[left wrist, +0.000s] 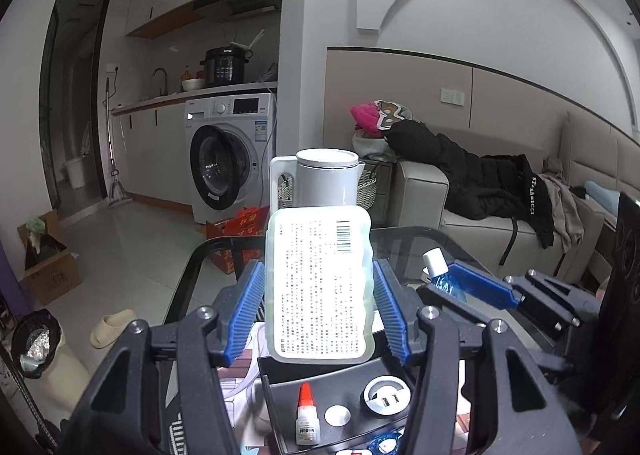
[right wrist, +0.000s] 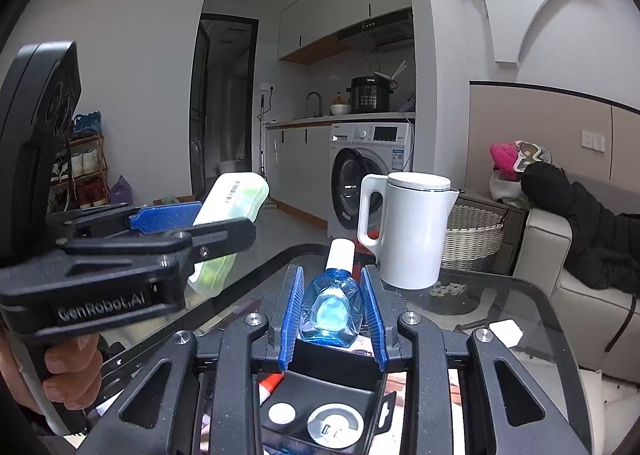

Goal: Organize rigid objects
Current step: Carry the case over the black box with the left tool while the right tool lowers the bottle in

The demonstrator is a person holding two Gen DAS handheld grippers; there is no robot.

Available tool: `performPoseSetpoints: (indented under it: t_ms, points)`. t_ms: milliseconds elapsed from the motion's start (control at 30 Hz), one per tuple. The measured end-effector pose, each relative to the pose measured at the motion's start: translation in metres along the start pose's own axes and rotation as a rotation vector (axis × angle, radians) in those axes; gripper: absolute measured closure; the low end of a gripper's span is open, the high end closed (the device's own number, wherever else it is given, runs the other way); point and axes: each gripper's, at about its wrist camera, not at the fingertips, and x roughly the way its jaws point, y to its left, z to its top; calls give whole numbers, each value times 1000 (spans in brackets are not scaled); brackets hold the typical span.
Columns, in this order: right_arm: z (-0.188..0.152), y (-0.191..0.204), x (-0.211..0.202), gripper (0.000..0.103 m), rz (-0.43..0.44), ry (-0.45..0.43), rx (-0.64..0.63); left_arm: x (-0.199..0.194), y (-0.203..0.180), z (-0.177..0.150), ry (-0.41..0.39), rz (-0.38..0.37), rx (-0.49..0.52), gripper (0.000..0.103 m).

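- The left gripper [left wrist: 320, 295] is clamped on a pale green flat case [left wrist: 319, 283] with a printed label and barcode – its blue pads press the two long edges, and the case's long axis runs forward along the fingers, tilted up and away from the black organizer tray [left wrist: 352, 379].
- Measured from that tray, the case hangs just above its far wall, not touching it; the tray lies directly below and slightly nearer than the gripper's tips.
- Inside the tray sit a small glue bottle with a red tip [left wrist: 307, 415], a white round cap [left wrist: 337, 415] and a round USB hub [left wrist: 386, 397], so the free floor is toward the far end, I judge.
- The right gripper [right wrist: 332, 311] is closed on a blue eye-drop bottle [right wrist: 331, 305], white cap pointing forward, long axis along the fingers – held above the tray's far edge too.
- Beyond the tray stands a white kettle [right wrist: 404, 231] on the glass table [right wrist: 520, 307].
- Both arms sit about equally near the tray; the coming move likely turns on lowering each item straight down, with the case needing to tip flat first to fit.
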Motion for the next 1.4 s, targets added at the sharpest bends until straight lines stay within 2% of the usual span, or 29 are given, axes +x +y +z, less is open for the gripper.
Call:
performPoseSetpoints:
  t_ms: [300,800,1067,1267,1400]
  points:
    - [1,4,13,73,14,16,-9,3,-1,-5,17,1,19,49]
    - [-2,1,13,73,-2,35,5,6,-2,-4,29,4,27,49]
    - [-4,0,19,73,2,73,14,24,-2,-8,112,13,29,49]
    - [-10,-3,35,73,0,177,37,45,-3,-15,223,-15,7,49]
    - [-17,-2,47,73,9,255,26,59,-6,-22,299,-6,24,49]
